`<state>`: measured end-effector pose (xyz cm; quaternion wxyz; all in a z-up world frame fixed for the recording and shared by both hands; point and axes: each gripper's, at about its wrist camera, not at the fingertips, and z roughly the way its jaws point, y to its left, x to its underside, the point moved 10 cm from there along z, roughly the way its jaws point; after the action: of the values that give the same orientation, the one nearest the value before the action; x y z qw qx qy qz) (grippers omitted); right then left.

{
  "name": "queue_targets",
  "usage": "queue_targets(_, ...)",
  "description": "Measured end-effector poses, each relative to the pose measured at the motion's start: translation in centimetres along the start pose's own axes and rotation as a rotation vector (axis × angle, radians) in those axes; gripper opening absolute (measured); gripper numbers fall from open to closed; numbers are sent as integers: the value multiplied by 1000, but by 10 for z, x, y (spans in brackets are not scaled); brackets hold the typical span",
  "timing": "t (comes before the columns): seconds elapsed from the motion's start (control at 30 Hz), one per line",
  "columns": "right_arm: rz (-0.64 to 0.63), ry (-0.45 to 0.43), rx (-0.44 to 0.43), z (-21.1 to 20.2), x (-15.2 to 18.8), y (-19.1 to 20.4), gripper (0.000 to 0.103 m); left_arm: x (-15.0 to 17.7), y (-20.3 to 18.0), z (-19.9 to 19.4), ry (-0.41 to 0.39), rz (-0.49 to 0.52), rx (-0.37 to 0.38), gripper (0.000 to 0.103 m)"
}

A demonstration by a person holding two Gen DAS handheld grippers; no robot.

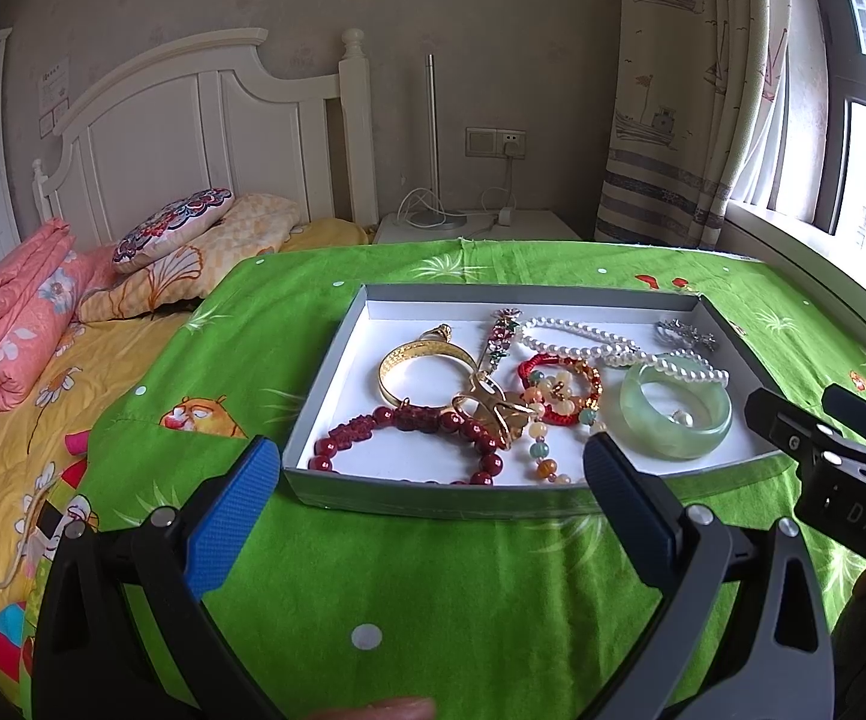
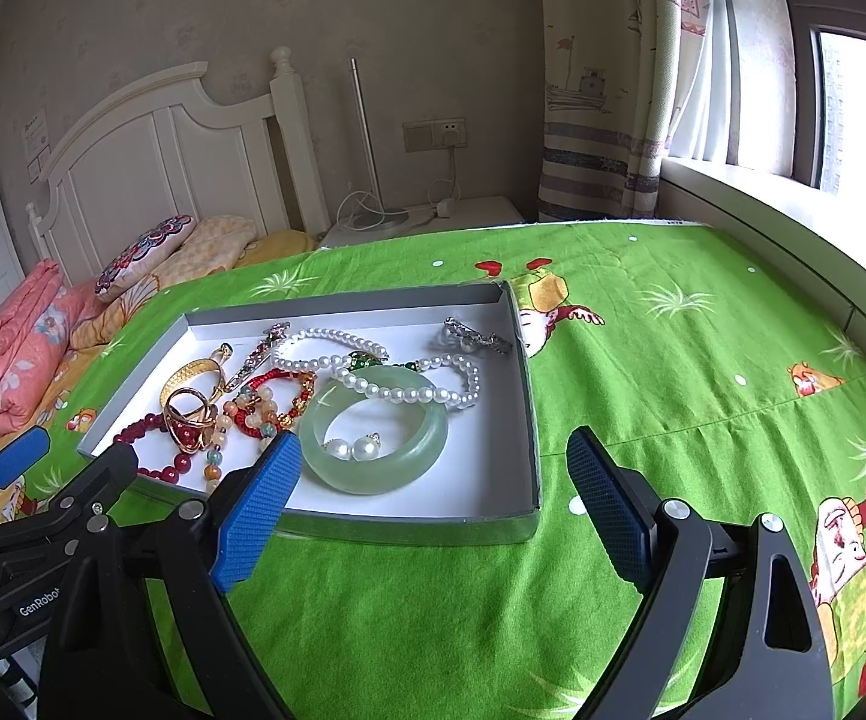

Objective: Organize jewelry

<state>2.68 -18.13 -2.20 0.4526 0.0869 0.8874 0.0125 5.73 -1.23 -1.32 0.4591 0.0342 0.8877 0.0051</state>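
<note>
shallow grey tray (image 1: 337, 354) with white floor sits on the green cloth (image 1: 433, 588). inside, tangled: gold bangle (image 1: 418, 369), dark red bead bracelet (image 1: 415, 423), red cord bracelet (image 1: 559, 390), pearl strand (image 2: 373, 387), jade bangle (image 2: 376, 441) around two pearl earrings (image 2: 352, 449). left gripper (image 1: 433, 468) and right gripper (image 2: 433, 462) both spread wide, holding nothing, near the tray's front edge.

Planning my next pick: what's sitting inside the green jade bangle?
Inside the green jade bangle lie two pearl earrings on the tray floor. The pearl necklace drapes over its far rim.
</note>
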Motion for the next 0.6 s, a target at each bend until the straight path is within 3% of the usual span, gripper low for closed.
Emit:
queue_targets(0.43, 0, 0, 0, 0, 0, -1, 86, 0, -2, -1, -2, 11, 0, 101)
queue_targets(0.6, 2, 3, -3, 2, 1, 2, 86, -5, 1, -9, -47, -3, -8, 101)
